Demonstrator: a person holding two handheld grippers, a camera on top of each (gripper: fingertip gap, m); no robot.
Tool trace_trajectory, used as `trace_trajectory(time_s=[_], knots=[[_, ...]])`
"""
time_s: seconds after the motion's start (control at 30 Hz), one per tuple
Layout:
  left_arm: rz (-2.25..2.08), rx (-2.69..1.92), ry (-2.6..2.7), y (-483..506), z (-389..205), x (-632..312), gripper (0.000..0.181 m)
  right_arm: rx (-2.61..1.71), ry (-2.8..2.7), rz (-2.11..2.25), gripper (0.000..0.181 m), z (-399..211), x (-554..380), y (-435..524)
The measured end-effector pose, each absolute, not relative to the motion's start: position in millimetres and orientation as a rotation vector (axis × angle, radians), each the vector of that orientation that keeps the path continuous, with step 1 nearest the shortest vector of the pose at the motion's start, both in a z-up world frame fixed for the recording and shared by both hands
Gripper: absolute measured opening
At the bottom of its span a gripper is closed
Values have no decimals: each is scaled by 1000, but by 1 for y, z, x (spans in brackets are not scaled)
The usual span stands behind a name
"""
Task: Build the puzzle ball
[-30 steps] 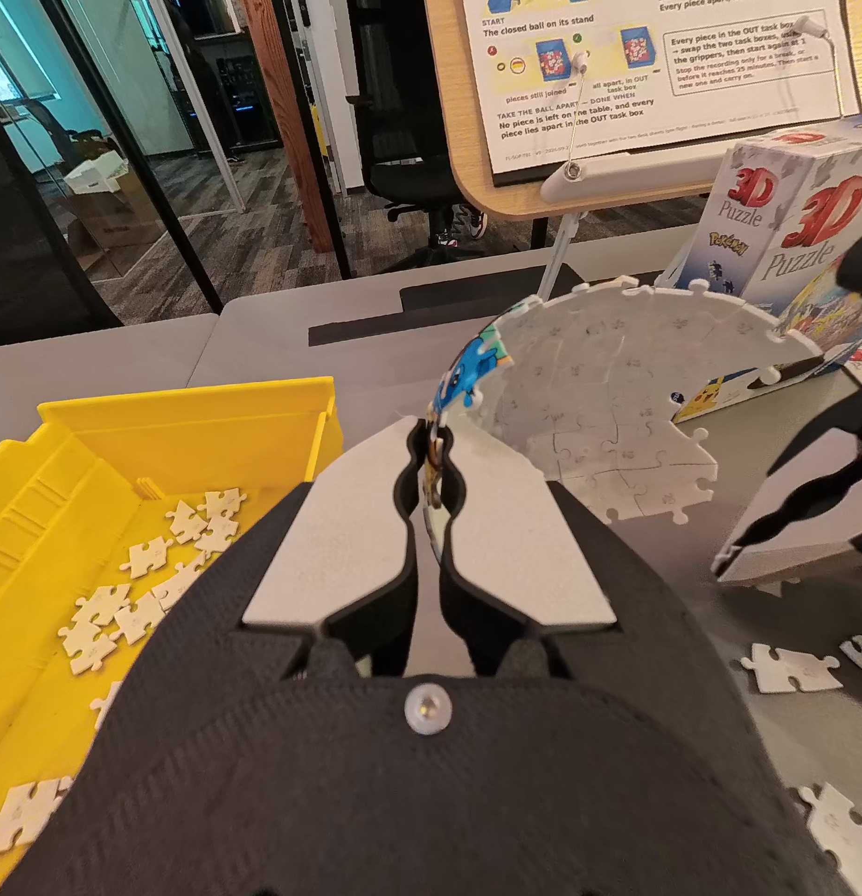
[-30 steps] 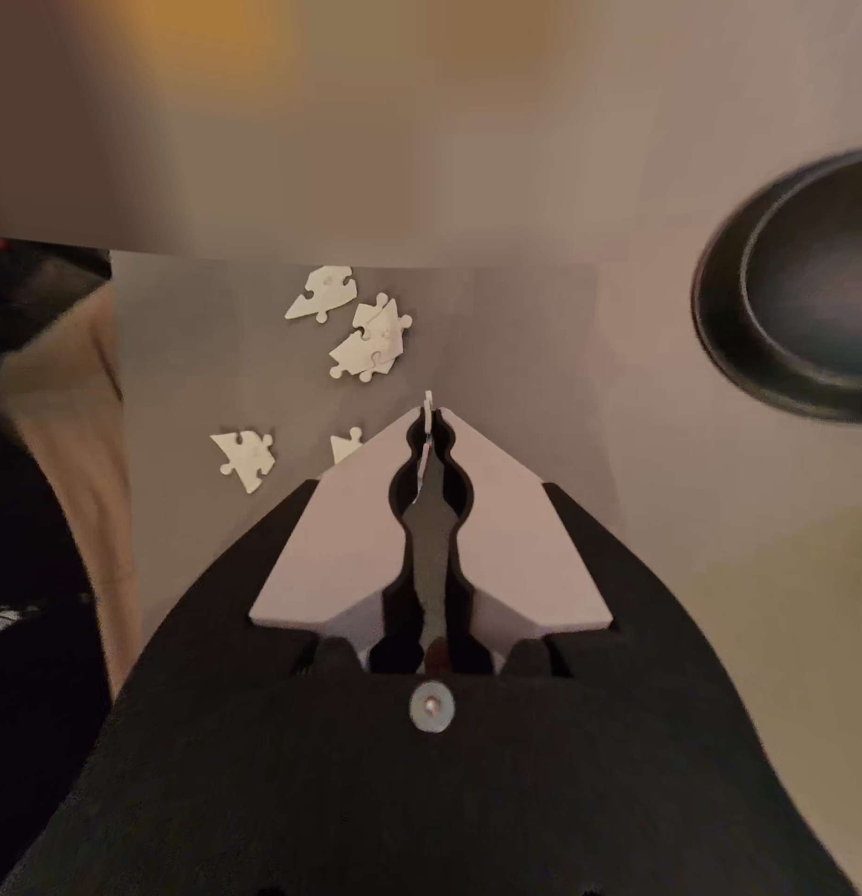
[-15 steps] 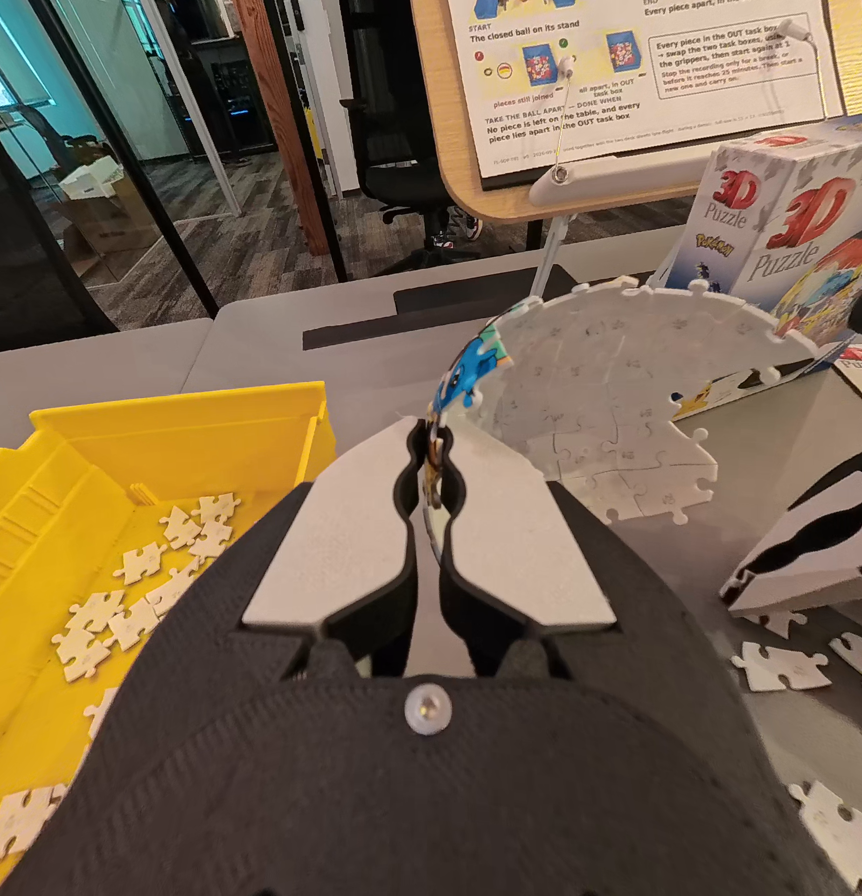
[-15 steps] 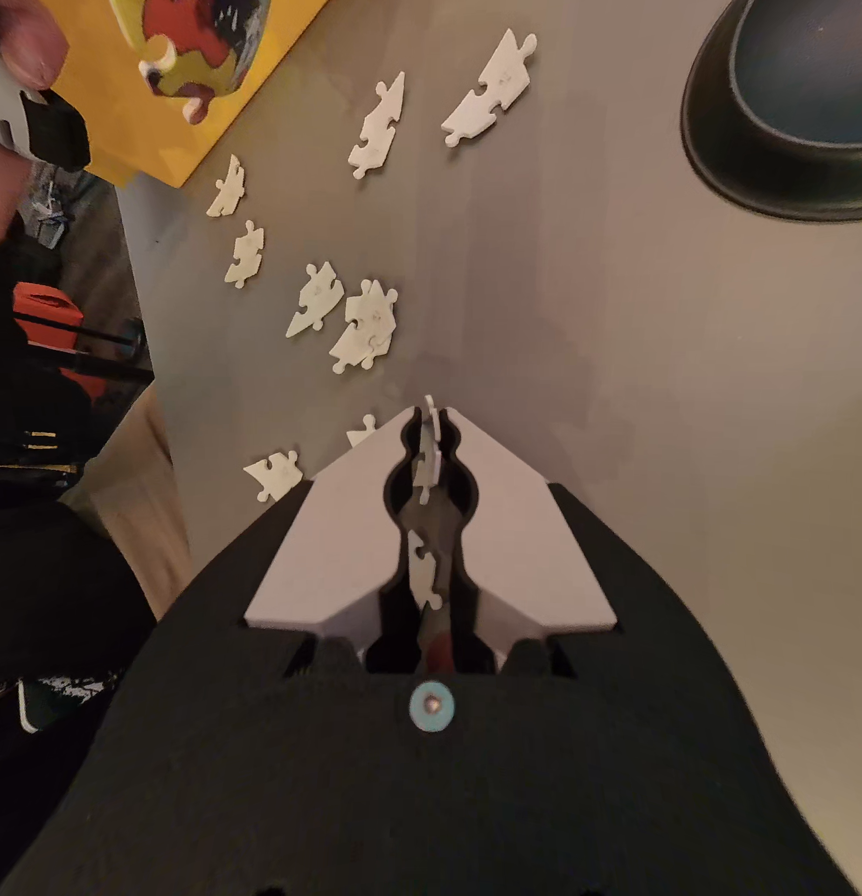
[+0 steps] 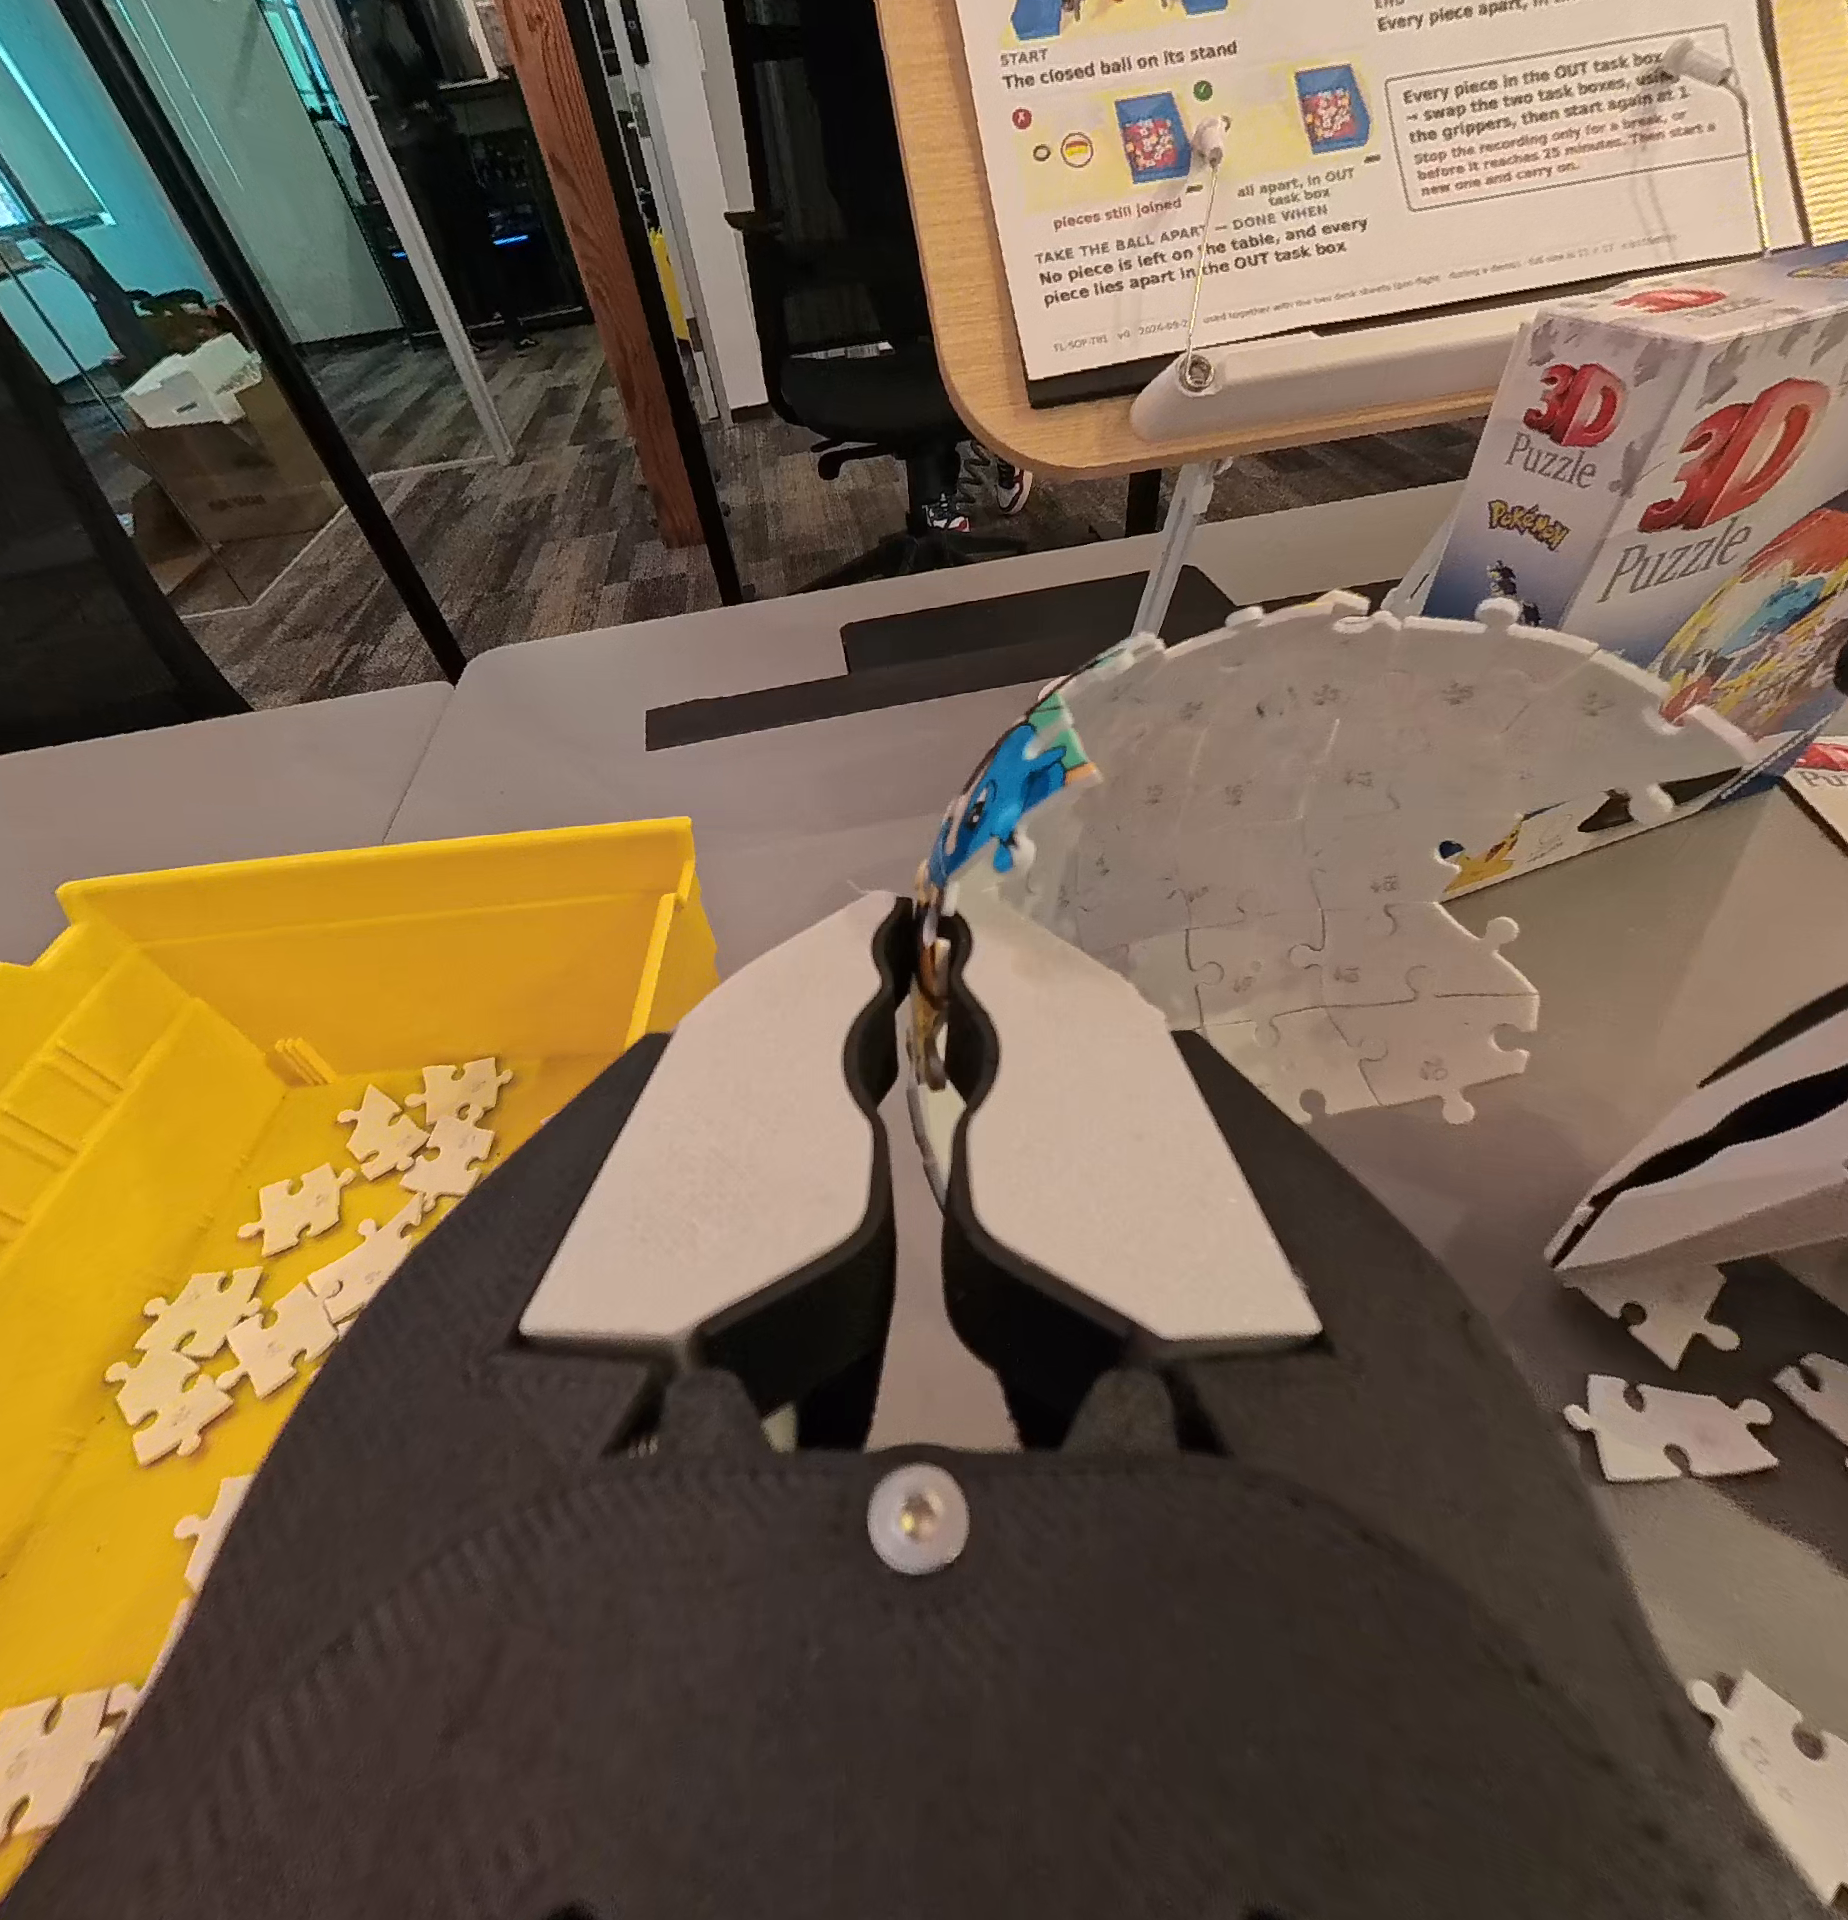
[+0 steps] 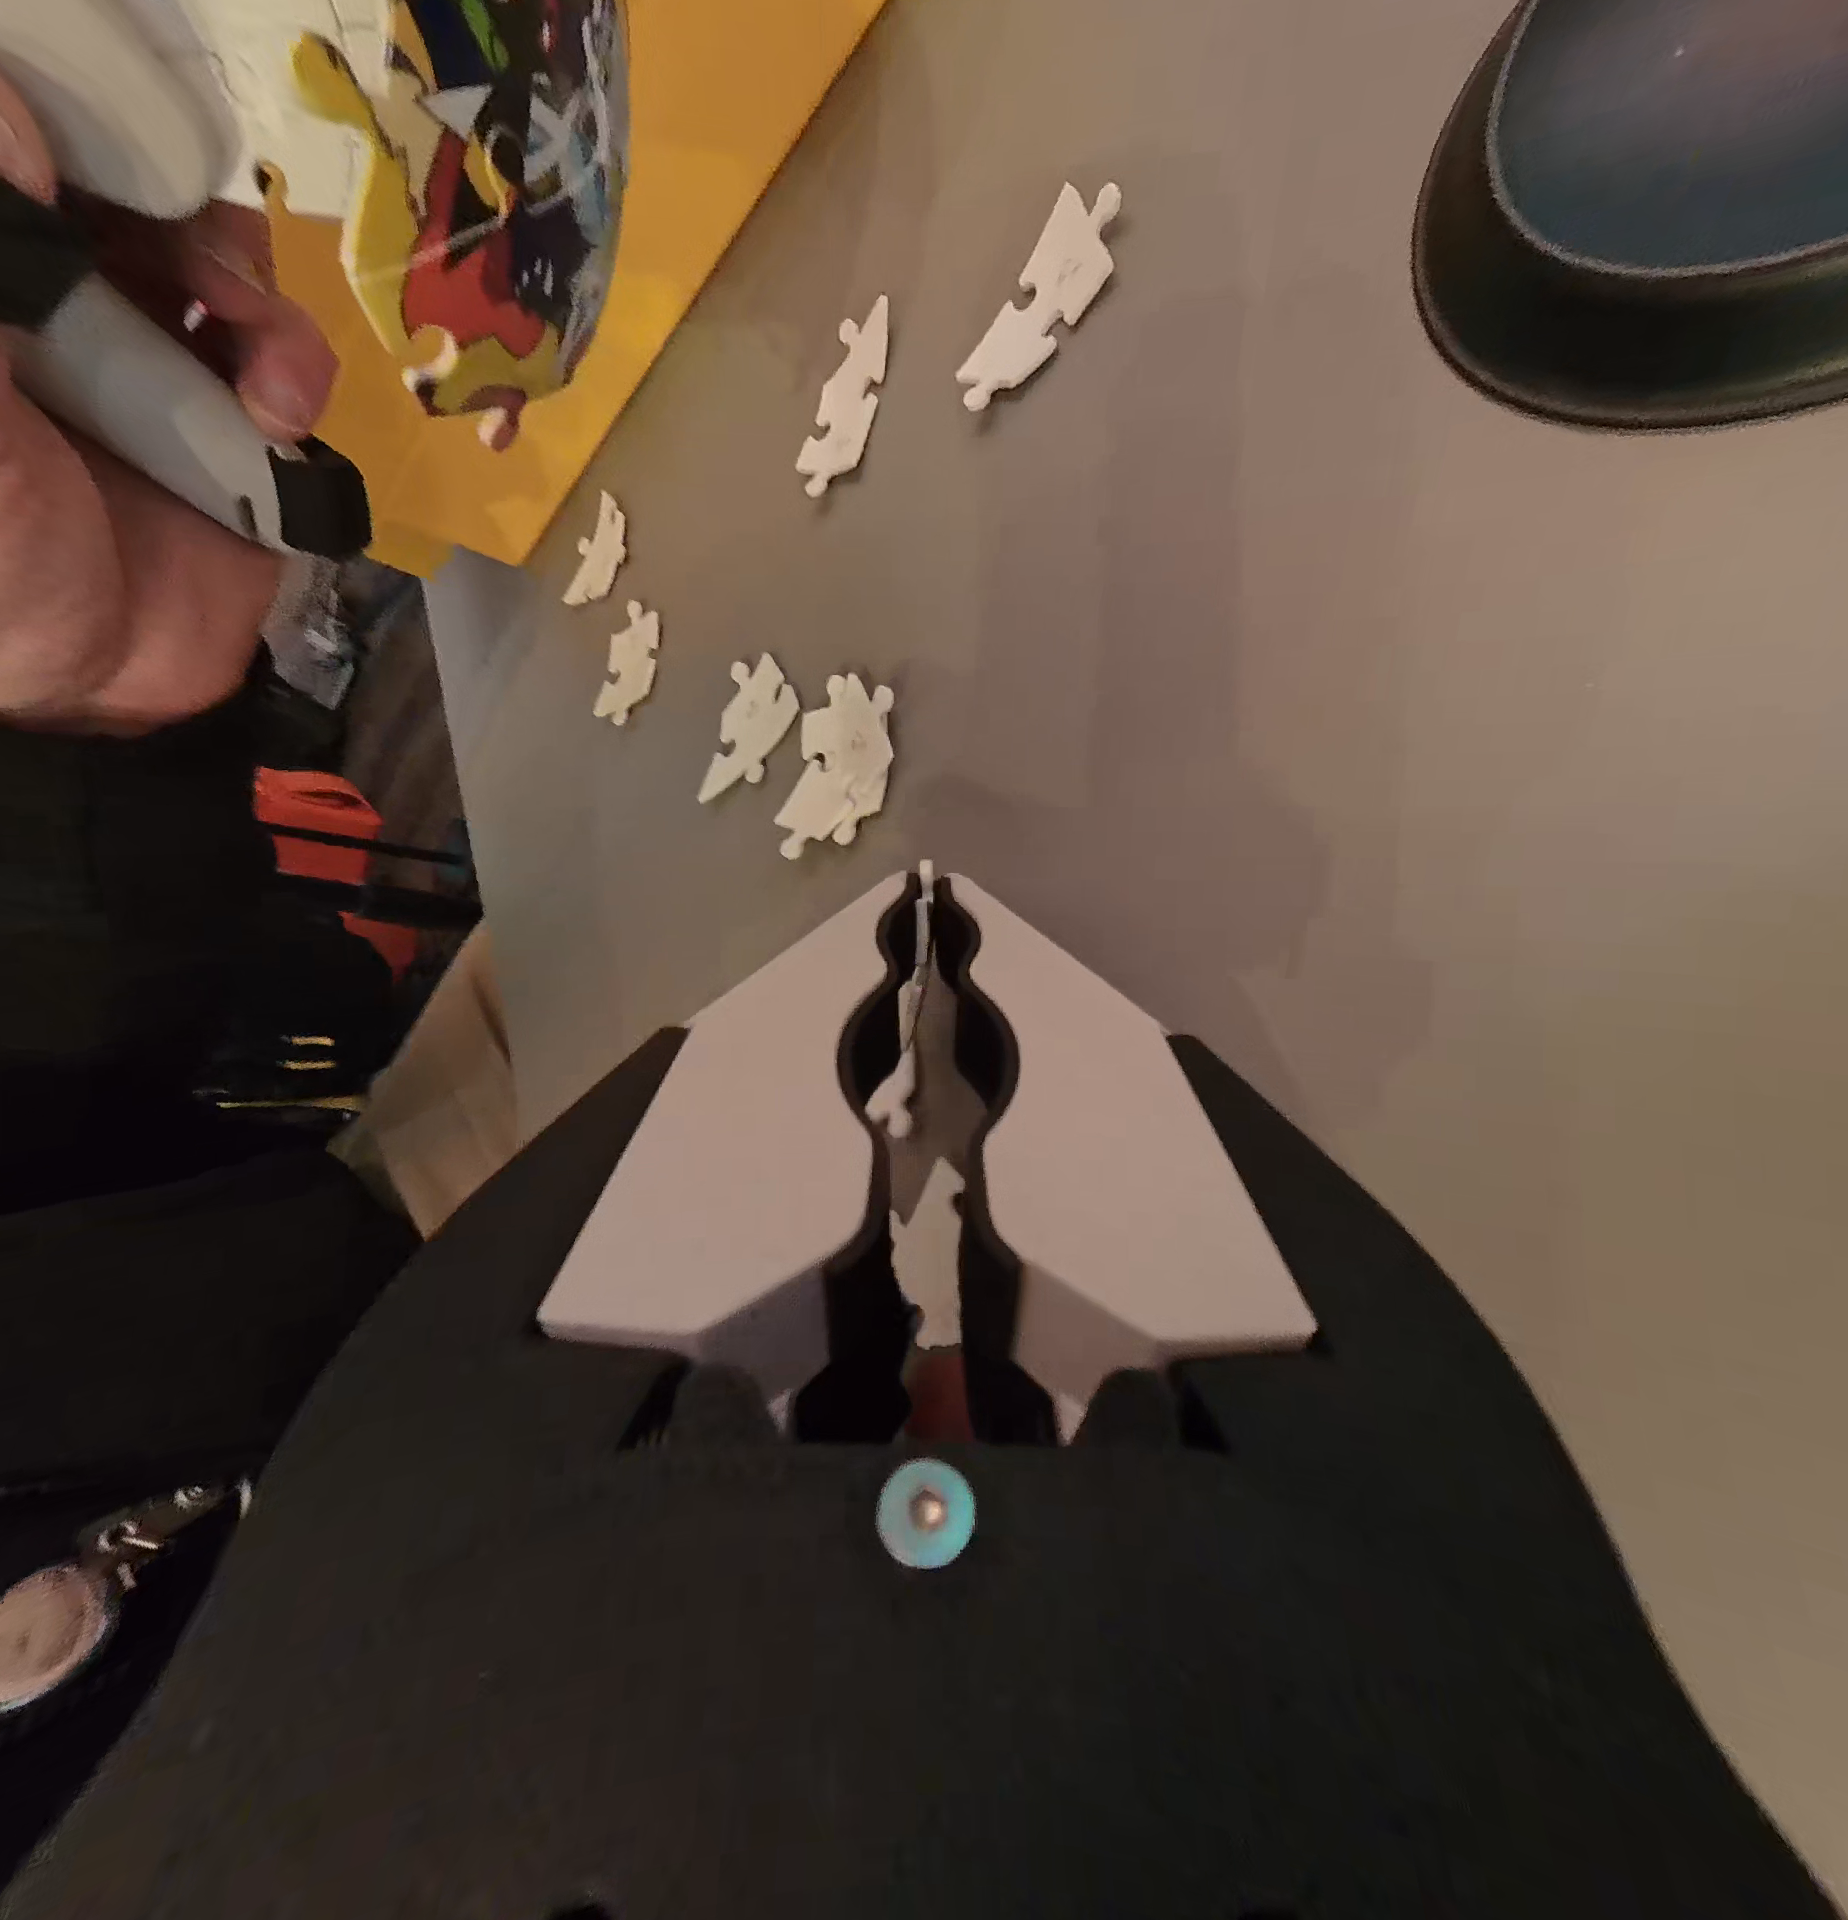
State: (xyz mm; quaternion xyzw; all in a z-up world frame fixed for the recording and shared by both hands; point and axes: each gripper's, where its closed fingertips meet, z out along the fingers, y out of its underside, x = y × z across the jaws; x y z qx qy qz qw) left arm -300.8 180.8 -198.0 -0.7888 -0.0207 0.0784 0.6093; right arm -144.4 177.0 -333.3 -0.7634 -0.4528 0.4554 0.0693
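Note:
My left gripper (image 5: 925,914) is shut on the rim of the half-built puzzle ball (image 5: 1315,852), a curved shell with its white inside facing me and a blue printed edge. The shell's coloured outside also shows in the right wrist view (image 6: 484,208), beside a hand on the left gripper's handle. My right gripper (image 6: 925,883) is shut on a single white puzzle piece (image 6: 925,914), held edge-on above the grey table. In the left wrist view the right gripper (image 5: 1730,1174) sits low at the right, just over loose pieces (image 5: 1668,1434).
A yellow bin (image 5: 380,935) with several white pieces stands at the left. Loose white pieces (image 6: 837,748) lie scattered on the grey table. A black round stand (image 6: 1668,208) sits at the far right. The puzzle box (image 5: 1678,499) and an instruction board (image 5: 1367,156) stand behind. The tips of one gripper are about 20 cm away from the tips of the other.
The right gripper has swung down toward the table with its piece, and the ball and hand came into its view. The left gripper holds the shell nearly still.

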Motion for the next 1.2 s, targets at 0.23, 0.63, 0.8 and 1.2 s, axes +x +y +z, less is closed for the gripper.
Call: trace_trajectory(time_s=[0.23,0.63,0.8,1.2], knots=[[177,-1821,-46,181,-198,-300,3,-2301,-1259,1315,1,-335,-154,184],[180,-1812,-50,180,-195,-301,3,-2249,-1417,1357,1,-320,-145,155],[174,-1815,-47,181,-196,-299,3,-2275,-1403,1309,1,-330,-135,135],[174,-1807,-45,180,-193,-299,3,-2296,-1412,1185,9,-342,-120,126]])
